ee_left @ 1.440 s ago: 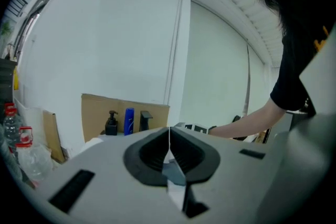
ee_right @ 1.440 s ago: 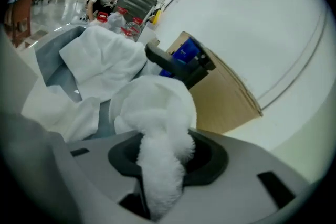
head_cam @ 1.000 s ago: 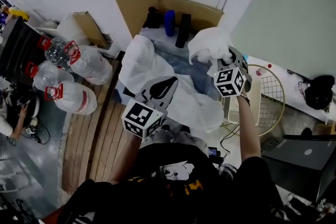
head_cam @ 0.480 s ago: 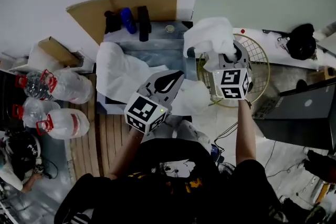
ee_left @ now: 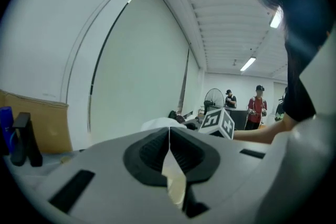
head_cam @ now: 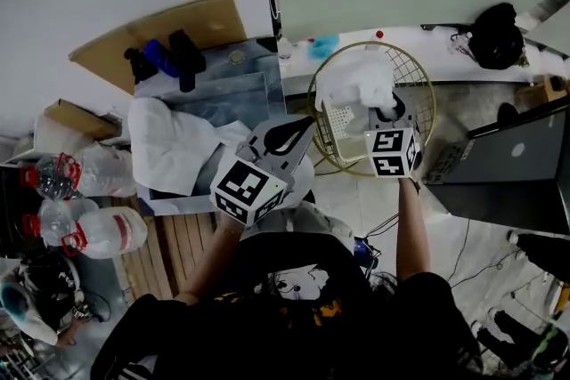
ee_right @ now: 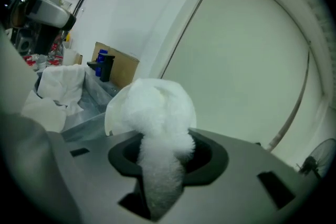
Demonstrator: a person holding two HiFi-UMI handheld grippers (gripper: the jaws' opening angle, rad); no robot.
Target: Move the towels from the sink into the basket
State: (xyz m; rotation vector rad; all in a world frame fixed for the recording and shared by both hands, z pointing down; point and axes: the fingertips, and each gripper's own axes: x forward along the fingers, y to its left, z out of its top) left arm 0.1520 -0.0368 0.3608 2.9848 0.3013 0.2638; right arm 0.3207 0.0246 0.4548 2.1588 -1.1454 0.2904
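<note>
Sink (head_cam: 227, 93): white towels (head_cam: 174, 147) are draped over its front edge. Basket (head_cam: 422, 72): one towel (head_cam: 356, 83) is held above it, pinched by right gripper (head_cam: 385, 114). Release is best made low, over centre. Left gripper (head_cam: 283, 141): jaws together, nothing held.

**A:** What stands on the floor (head_cam: 365, 191)?

**B:** A round wire basket (head_cam: 414, 80), right under the right tool (head_cam: 381, 109). A slatted wooden platform (head_cam: 183, 240) lies below and left of the left tool (head_cam: 289, 133).

**A:** Further left?

**B:** Clear water jugs (head_cam: 107, 231) with red handles, well left of that tool, near a cardboard box (head_cam: 67, 116).

**A:** And the sink?

**B:** The steel sink (head_cam: 227, 89) is just beyond the left tool. White towels (head_cam: 169, 147) drape over its near edge, and dark and blue bottles (head_cam: 169, 58) stand at its back.
</note>
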